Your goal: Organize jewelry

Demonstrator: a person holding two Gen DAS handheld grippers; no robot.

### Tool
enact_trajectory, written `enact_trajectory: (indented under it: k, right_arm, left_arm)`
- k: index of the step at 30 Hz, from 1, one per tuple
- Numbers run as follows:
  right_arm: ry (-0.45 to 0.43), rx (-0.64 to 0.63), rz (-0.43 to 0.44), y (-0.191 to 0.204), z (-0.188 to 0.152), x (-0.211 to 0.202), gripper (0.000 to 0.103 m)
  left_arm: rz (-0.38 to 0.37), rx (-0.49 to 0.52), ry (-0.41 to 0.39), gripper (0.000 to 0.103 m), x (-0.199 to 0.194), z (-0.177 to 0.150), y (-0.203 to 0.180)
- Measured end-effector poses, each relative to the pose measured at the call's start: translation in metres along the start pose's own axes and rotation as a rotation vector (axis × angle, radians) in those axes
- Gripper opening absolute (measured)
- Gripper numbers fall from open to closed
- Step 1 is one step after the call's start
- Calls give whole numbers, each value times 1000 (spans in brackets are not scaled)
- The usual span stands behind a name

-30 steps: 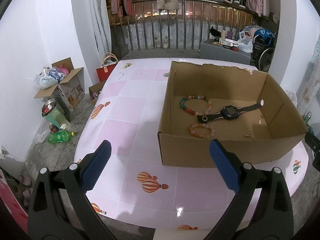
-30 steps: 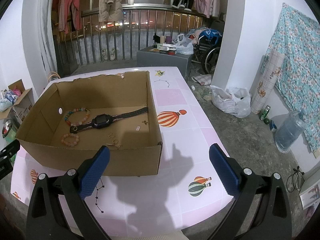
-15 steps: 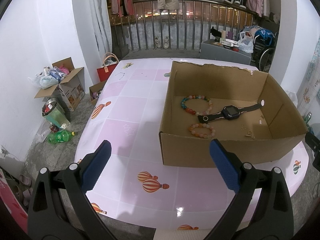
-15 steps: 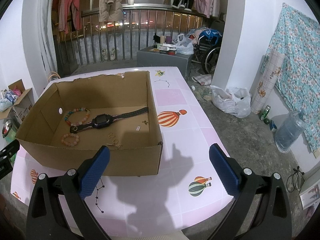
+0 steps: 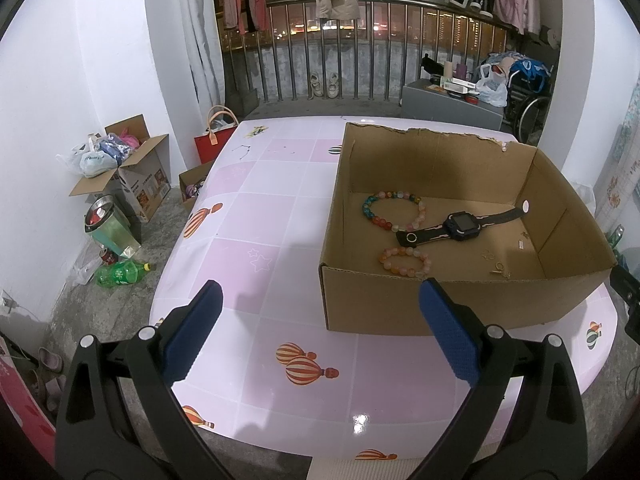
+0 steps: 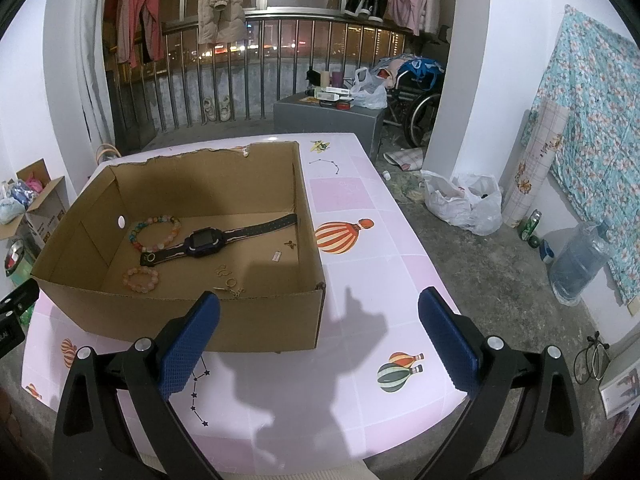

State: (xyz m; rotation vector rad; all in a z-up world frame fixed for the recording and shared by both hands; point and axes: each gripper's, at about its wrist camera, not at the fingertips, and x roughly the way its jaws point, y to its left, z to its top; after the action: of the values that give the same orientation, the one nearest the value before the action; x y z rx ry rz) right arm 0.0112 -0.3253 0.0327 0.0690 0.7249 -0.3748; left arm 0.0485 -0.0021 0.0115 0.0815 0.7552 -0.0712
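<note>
Left wrist: beaded bracelets (image 5: 394,211) inside cardboard box (image 5: 460,308).

Left wrist view: the box (image 5: 448,312) sits marginally further toward 3 o'clock than one second ago (a very slight camera drift). Right wrist view: no change detectable; contents lie as before.

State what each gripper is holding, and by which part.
Nothing is held. The left gripper and right gripper are both open above the table, their pads bare.
</note>
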Motion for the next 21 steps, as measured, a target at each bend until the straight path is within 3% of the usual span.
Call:
enact_trajectory:
  k: [21]
  right_arm:
    - [0,0,0,1,1,0,97]
  left_arm:
    - [-10,-10,20,95,-1,-1,8]
